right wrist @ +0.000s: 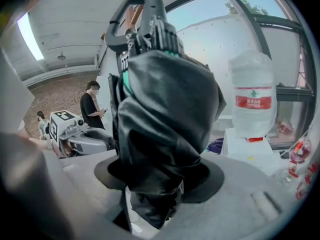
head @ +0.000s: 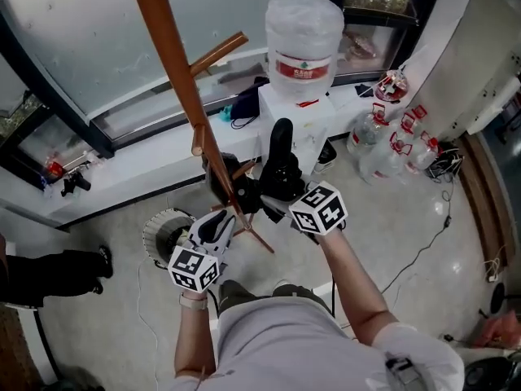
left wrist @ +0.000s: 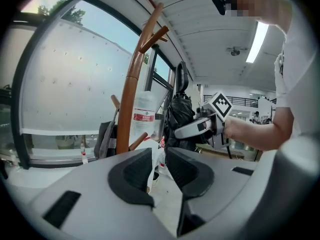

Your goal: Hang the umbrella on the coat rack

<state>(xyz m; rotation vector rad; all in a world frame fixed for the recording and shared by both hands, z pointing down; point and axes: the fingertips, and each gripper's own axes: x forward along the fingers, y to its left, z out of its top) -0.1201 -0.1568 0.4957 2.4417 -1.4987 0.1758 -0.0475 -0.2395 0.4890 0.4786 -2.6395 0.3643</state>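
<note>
Your left gripper (left wrist: pixel 159 156) is released, jaws a narrow slit apart with nothing between them. Ahead and just left of that slit rises the brown coat rack (left wrist: pixel 131 94), a grey bag (left wrist: pixel 106 140) hung on its far left side, a low peg (left wrist: pixel 138 140) jutting toward the jaw line, and upper pegs (left wrist: pixel 155 36) high above. Right of those jaws, your right gripper (right wrist: pixel 160 176) is clenched on the folded black umbrella (right wrist: pixel 165 119), which stands upright out of the jaws, handle loop (right wrist: pixel 134 6) on top, clear of the rack. Beyond and right of these jaws, the water bottle (right wrist: pixel 252 96) on its white dispenser (right wrist: pixel 250 151) closes that side, and floor jugs (head: pixel 383 141) crowd farther right. There's open air above the handle.
</note>
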